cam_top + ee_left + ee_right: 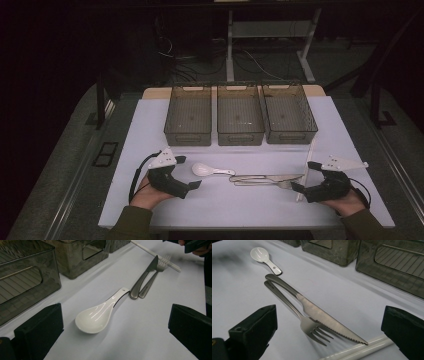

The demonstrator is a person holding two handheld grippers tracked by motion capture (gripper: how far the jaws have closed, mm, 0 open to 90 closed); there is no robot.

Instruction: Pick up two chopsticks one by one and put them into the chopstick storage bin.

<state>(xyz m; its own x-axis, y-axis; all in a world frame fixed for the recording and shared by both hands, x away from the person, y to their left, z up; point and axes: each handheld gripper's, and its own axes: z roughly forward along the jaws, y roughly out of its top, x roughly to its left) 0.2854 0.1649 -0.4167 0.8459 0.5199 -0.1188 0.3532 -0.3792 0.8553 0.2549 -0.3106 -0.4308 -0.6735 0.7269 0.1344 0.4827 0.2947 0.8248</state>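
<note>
We are only starting: all three grey bins (239,120) are sitting empty at the back of the counter (150,130), so everything is left to sort. The white spoon (204,170), knife (270,177), fork (265,183) and white chopsticks (306,170) are lying on the counter between us. We are holding the left hand-held gripper (187,173) wide open beside the spoon, gripping nothing, and the right hand-held gripper (304,176) equally open and empty by the fork's tines.

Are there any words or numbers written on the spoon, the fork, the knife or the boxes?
None can be read.
Fork: a small mark stamped on the handle near its end, too small to read.
Knife, spoon, boxes: no writing seen.
</note>
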